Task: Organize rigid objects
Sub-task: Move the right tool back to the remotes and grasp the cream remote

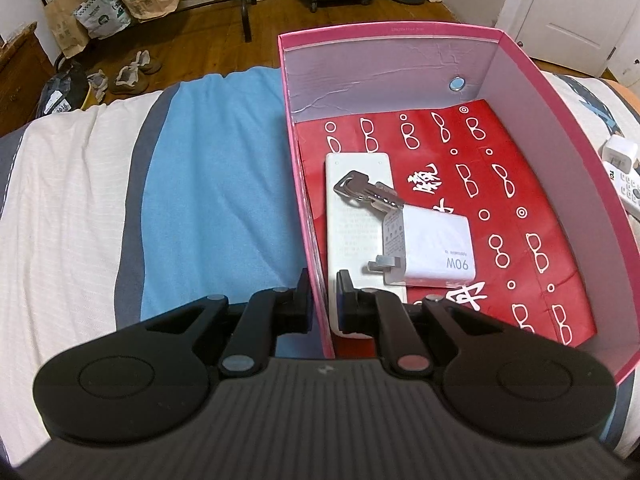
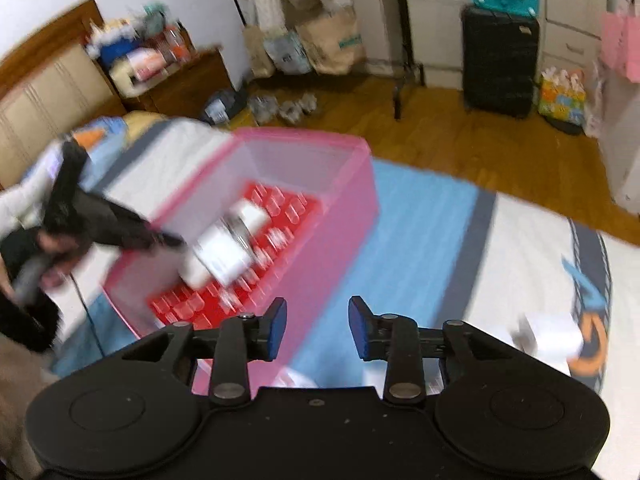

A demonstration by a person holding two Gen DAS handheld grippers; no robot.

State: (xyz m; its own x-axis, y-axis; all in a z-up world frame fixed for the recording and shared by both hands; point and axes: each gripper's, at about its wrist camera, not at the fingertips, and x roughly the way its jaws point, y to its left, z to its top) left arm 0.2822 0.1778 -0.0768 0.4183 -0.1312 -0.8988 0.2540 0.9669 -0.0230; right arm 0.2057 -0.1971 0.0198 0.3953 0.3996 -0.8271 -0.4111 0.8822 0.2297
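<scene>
My left gripper (image 1: 322, 300) pinches the pink box (image 1: 520, 92) wall — thin card, easily bent. My right gripper (image 2: 317, 328) hangs part-open, empty. The white charger (image 2: 554, 336), right of my fingers on the bedding — hard, slick, light; take its flat sides.

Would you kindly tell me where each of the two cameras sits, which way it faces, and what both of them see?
Left wrist: on the left gripper, looking steeply down into the pink box; its jaws clamp the box's near wall; inside lie a charger and keys.
Right wrist: on the right gripper, jaws open and empty, looking down across the bed; blurred; a hand holds the left gripper at the box's edge.
Shared: the box, its red lining, the charger, the bed, the suitcase.
</scene>
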